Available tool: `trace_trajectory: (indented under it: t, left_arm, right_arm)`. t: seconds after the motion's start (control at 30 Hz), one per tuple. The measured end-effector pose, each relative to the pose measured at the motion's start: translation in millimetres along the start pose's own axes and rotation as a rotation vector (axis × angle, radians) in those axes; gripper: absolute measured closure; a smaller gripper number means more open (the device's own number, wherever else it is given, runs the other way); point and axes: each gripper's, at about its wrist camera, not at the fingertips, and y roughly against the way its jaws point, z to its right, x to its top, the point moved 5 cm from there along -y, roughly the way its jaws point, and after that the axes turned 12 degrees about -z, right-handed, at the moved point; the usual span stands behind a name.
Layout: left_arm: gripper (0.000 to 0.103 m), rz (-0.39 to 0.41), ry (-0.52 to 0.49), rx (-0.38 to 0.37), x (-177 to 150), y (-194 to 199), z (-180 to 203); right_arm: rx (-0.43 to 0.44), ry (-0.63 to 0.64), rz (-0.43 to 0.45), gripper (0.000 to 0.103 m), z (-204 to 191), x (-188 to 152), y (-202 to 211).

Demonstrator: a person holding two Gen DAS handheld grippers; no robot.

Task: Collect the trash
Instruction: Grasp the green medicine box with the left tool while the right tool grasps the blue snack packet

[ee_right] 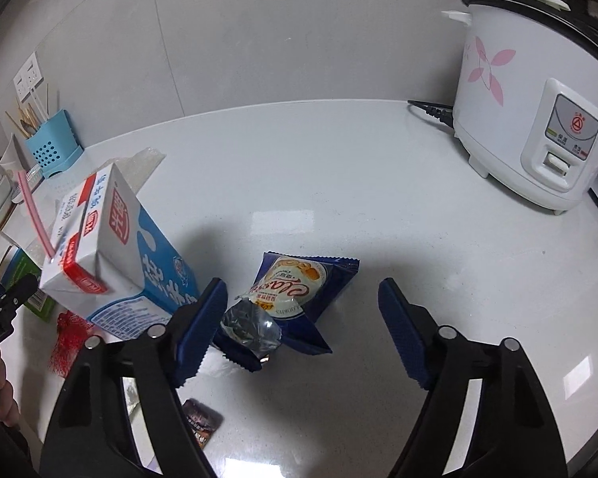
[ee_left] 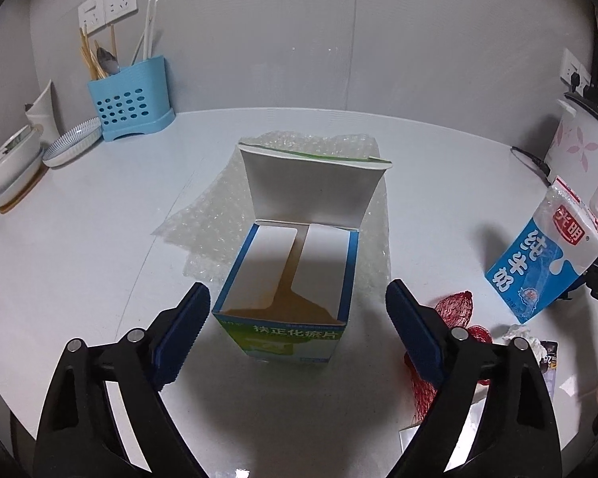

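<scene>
An open empty medicine box (ee_left: 287, 279) with a green and blue front stands on a white counter, its lid flap up, on a sheet of bubble wrap (ee_left: 215, 215). My left gripper (ee_left: 297, 318) is open, its fingers either side of the box's near end, not touching. A blue and white milk carton (ee_right: 115, 255) with a pink straw stands left of my right gripper (ee_right: 301, 318), which is open above a torn blue snack wrapper (ee_right: 299, 294). The carton also shows tilted in the left wrist view (ee_left: 546, 259). A red mesh net (ee_left: 458, 318) lies nearby.
A blue utensil holder (ee_left: 129, 103) and stacked bowls (ee_left: 16, 163) stand at the back left. A white rice cooker (ee_right: 534, 103) with its cord stands at the back right. A small dark wrapper (ee_right: 203, 422) and crumpled tissue (ee_left: 522, 336) lie near the front edge.
</scene>
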Motion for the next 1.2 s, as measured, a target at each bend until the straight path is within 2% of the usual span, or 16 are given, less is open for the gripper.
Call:
trace_trajectory:
  t: [0.1,0.13,0.2,0.23,0.3,0.4,0.6,1.2]
  left_arm:
    - [0.032,-0.016,-0.005,0.002,-1,-5,2]
    - [0.037,-0.018,-0.008,-0.001,-1,-6,3]
    - [0.053,-0.016,-0.010,0.002,-2,-6,3]
    - [0.056,-0.013,-0.016,0.006,-3,-6,4]
    - [0.056,-0.008,-0.018,0.008,-4,-6,5]
    - [0.057,-0.003,-0.029,0.005,-6,-4,6]
    - [0.057,0.003,-0.039,0.000,-11,1,9]
    - [0.057,0.034,-0.049,-0.016,-29,43,11]
  right_arm:
    - [0.001,0.002,-0.011,0.037,0,2,-5]
    - [0.005,0.000,-0.015,0.039,-1,2,-7]
    - [0.016,0.002,-0.024,0.050,-1,2,-11]
    - [0.015,0.003,-0.033,0.053,-1,1,-13]
    - [0.011,0.007,-0.054,0.071,-1,1,-19]
    - [-0.006,0.012,-0.050,0.079,0,1,-20]
    - [-0.019,0.010,-0.022,0.084,4,0,-12]
    - [-0.033,0.010,0.044,0.084,2,-20,34]
